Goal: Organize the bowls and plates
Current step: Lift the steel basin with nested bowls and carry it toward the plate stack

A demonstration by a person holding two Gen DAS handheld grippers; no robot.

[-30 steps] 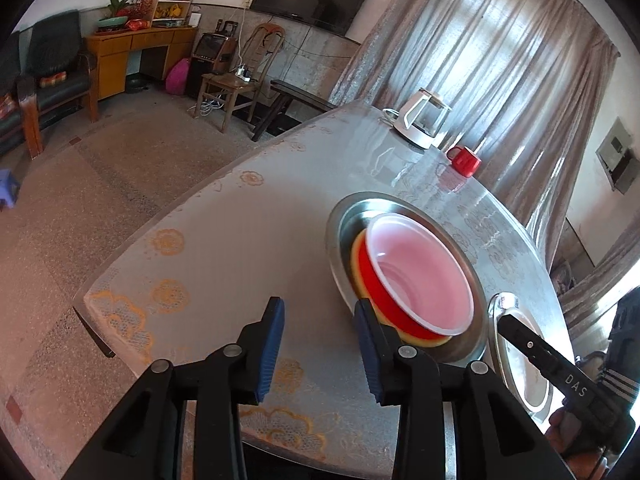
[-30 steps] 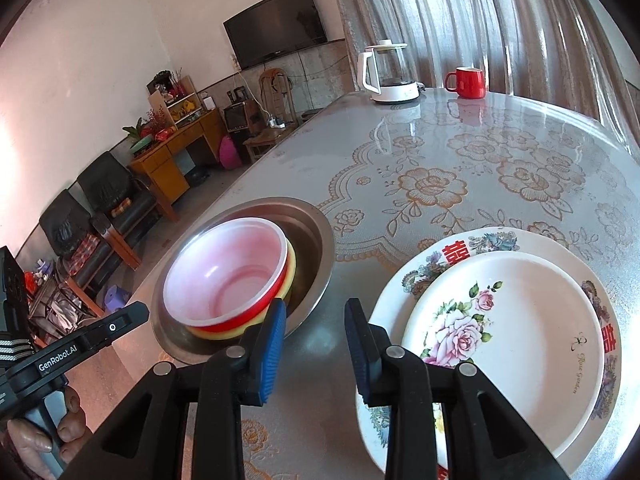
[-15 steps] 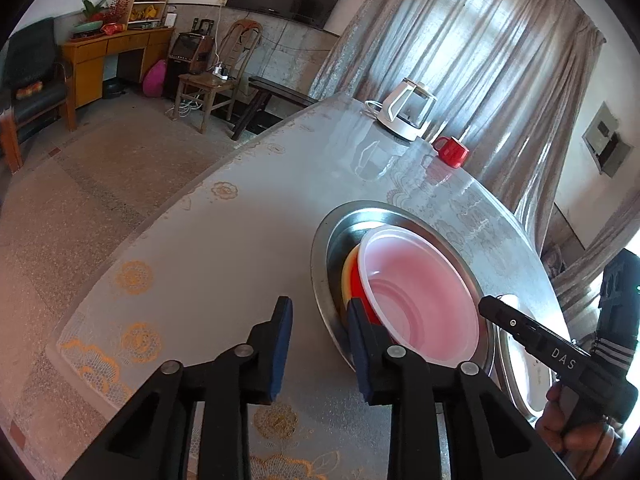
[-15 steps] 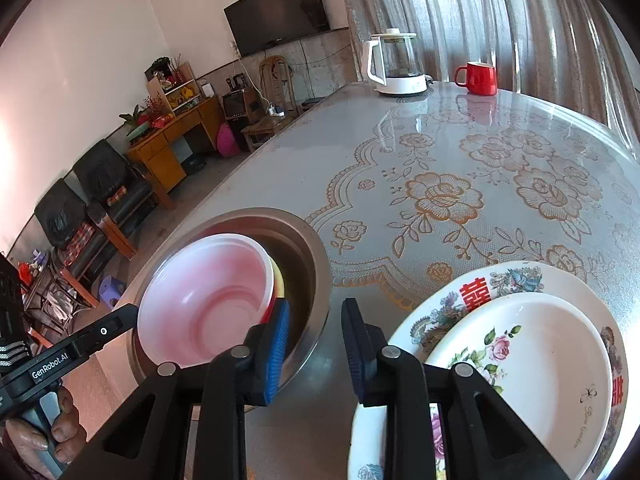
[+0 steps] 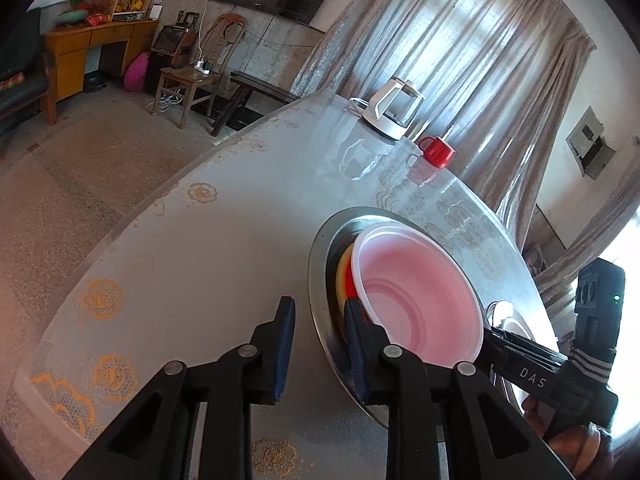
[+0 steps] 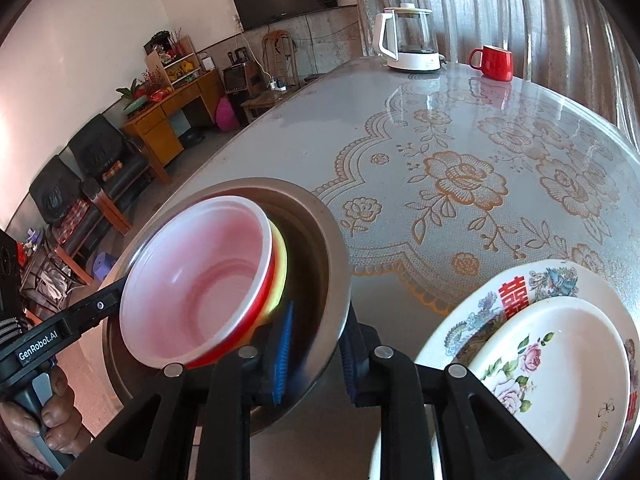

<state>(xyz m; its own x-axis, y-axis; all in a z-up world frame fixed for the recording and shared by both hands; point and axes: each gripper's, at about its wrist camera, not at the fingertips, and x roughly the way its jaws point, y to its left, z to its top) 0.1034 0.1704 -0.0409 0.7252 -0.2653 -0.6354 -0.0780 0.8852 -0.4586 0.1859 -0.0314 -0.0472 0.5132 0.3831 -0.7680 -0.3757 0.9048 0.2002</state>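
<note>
A steel basin [image 5: 320, 264] [image 6: 320, 240] sits on the table and holds a stack of bowls: a red bowl with a pale pink inside [image 5: 416, 296] [image 6: 200, 280] nested in a yellow bowl [image 6: 282, 264]. My left gripper [image 5: 320, 344] is open, its jaws straddling the basin's near rim. My right gripper [image 6: 316, 344] is open, its jaws straddling the basin's rim on the opposite side. A small white floral plate [image 6: 560, 372] lies on a larger patterned plate [image 6: 532, 284] to the right.
A glass kettle on a white base [image 6: 412, 40] [image 5: 394, 108] and a red mug [image 6: 494, 62] [image 5: 436, 152] stand at the far end of the table. The table edge [image 5: 132, 220] drops to the floor on the left. Curtains hang behind the table.
Both grippers have moved in towards the basin from opposite sides, and their jaws now straddle its rim. The bowl stack has tilted in the basin.
</note>
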